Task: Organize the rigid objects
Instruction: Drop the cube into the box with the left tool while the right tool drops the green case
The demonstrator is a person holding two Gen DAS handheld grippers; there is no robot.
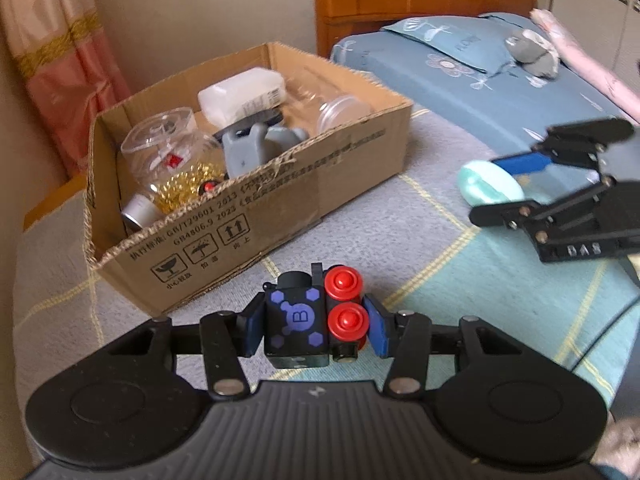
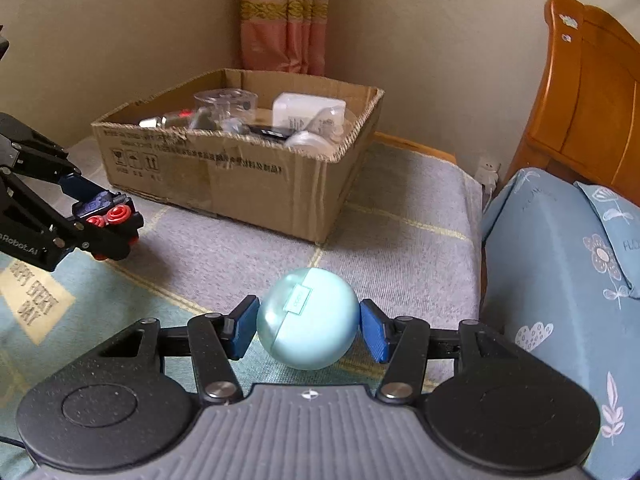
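Note:
My left gripper [image 1: 314,326] is shut on a black toy block [image 1: 298,320] with purple hexagons, a letter B and two red knobs, held just above the rug in front of the cardboard box [image 1: 280,200]. It also shows in the right wrist view [image 2: 106,216]. My right gripper [image 2: 308,326] is shut on a pale teal egg-shaped case [image 2: 308,320], its blue pads touching both sides. That case and gripper show at the right of the left wrist view [image 1: 490,184]. The box [image 2: 248,184] holds several items: a clear jar, a white container, a grey part.
A grey and teal checked rug [image 2: 224,256] covers the surface. A blue-covered bed [image 2: 560,280] with a wooden headboard [image 2: 588,100] stands right of the box. A pink curtain [image 2: 284,16] hangs in the corner behind it.

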